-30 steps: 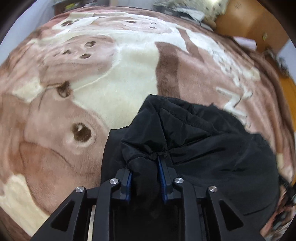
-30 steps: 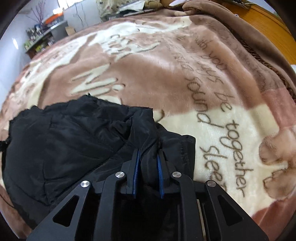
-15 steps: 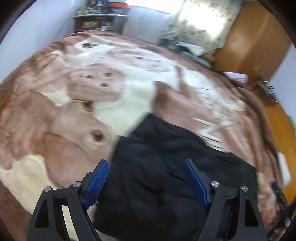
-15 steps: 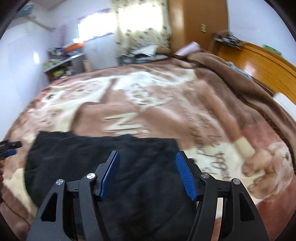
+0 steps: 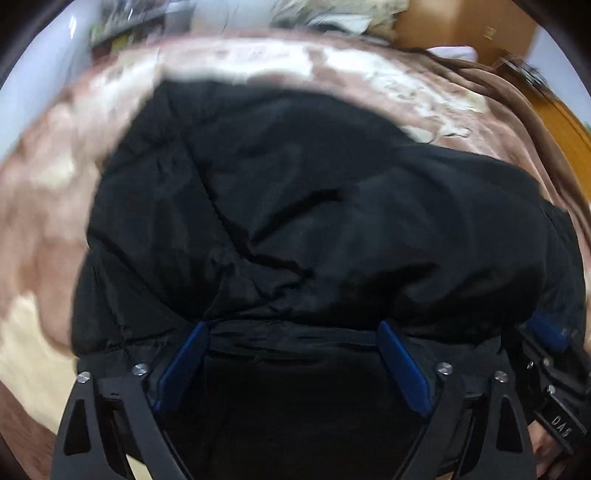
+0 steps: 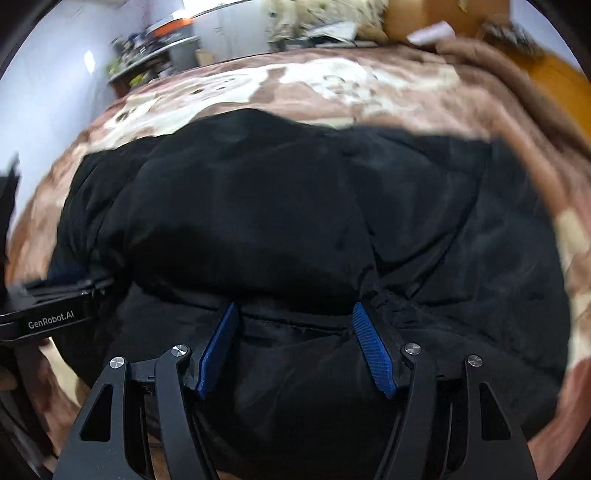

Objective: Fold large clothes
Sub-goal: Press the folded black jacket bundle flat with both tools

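A black padded jacket (image 5: 314,206) lies folded on the brown and cream blanket and fills most of both views (image 6: 295,221). My left gripper (image 5: 291,328) is open, its blue pads spread wide at the jacket's near edge, with a fold of fabric lying between them. My right gripper (image 6: 295,310) is open too, its pads on either side of the near fold. The right gripper also shows at the right edge of the left wrist view (image 5: 554,354), and the left gripper at the left edge of the right wrist view (image 6: 51,310).
The patterned blanket (image 5: 44,206) covers the bed around the jacket (image 6: 332,85). A wooden bed frame (image 6: 554,77) runs along the right. Shelves and clutter (image 6: 155,48) stand against the far wall, with a wooden wardrobe (image 5: 461,26) behind.
Both grippers let go of the jacket's corners a second ago and opened. Since then they have dropped close to the jacket's near edge, side by side, jaws still wide.
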The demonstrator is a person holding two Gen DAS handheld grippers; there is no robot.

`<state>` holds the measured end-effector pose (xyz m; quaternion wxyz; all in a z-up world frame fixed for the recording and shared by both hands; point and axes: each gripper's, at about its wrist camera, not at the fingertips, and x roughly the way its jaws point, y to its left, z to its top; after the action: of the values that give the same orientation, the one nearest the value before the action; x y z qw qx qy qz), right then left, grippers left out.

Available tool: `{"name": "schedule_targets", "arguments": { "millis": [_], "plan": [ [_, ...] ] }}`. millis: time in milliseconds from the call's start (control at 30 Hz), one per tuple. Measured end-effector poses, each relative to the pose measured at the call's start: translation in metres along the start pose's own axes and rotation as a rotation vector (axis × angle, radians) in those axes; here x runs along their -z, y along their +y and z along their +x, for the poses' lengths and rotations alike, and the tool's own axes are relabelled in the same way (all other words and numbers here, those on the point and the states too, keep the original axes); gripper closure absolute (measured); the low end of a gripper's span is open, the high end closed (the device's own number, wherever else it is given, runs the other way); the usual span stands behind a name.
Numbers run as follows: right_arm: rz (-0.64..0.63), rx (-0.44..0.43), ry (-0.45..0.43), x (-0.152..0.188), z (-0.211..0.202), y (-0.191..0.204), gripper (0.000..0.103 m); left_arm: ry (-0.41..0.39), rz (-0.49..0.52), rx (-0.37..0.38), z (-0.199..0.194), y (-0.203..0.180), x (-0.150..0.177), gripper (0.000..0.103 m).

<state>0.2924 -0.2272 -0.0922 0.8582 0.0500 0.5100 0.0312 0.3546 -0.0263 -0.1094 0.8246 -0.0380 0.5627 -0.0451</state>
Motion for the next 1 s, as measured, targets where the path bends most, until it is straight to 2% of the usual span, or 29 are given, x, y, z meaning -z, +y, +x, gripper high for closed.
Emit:
{"name": "schedule_targets", "arguments": {
  "millis": [100, 233, 333, 467, 533, 567, 633, 700, 733, 800, 867, 1000],
  "plan": [
    [-0.015, 0.011, 0.022, 0.0, 0.016, 0.0, 0.038, 0.017, 0.035, -0.021, 0.014, -0.003, -0.003, 0.007],
    [-0.019, 0.038, 0.038, 0.002, 0.032, 0.0, 0.038, 0.041, 0.013, -0.032, 0.031, -0.003, -0.006, 0.005],
    [0.0, 0.027, 0.048, 0.001, 0.031, -0.004, 0.038, 0.045, 0.014, -0.035, 0.031, -0.003, -0.008, 0.005],
    [0.006, -0.031, 0.042, -0.01, 0.011, -0.012, 0.038, 0.059, -0.014, 0.03, 0.009, 0.005, -0.017, 0.006],
    [0.034, -0.048, -0.003, -0.013, -0.016, -0.023, 0.038, 0.027, -0.024, 0.047, -0.008, 0.013, -0.023, 0.006],
    [0.032, -0.026, -0.037, -0.013, -0.027, -0.028, 0.038, 0.009, -0.028, 0.017, -0.015, 0.016, -0.025, 0.007],
    [0.0, 0.069, -0.101, -0.014, -0.048, -0.039, 0.038, -0.074, -0.025, -0.054, -0.037, 0.023, -0.027, 0.008],
    [-0.018, 0.128, -0.102, -0.015, -0.052, -0.055, 0.038, -0.127, 0.015, -0.094, -0.046, 0.028, -0.031, 0.008],
    [-0.01, 0.156, -0.093, -0.017, -0.049, -0.063, 0.038, -0.122, 0.025, -0.127, -0.042, 0.031, -0.034, 0.008],
    [0.028, 0.211, -0.023, -0.017, -0.031, -0.083, 0.038, -0.043, 0.031, -0.16, -0.018, 0.04, -0.04, 0.008],
    [0.047, 0.182, 0.021, -0.016, -0.015, -0.095, 0.037, 0.004, -0.003, -0.125, 0.002, 0.05, -0.04, 0.006],
    [0.058, 0.175, 0.051, -0.011, 0.007, -0.104, 0.035, 0.022, 0.019, -0.148, 0.018, 0.043, -0.035, 0.005]
  ]
}}
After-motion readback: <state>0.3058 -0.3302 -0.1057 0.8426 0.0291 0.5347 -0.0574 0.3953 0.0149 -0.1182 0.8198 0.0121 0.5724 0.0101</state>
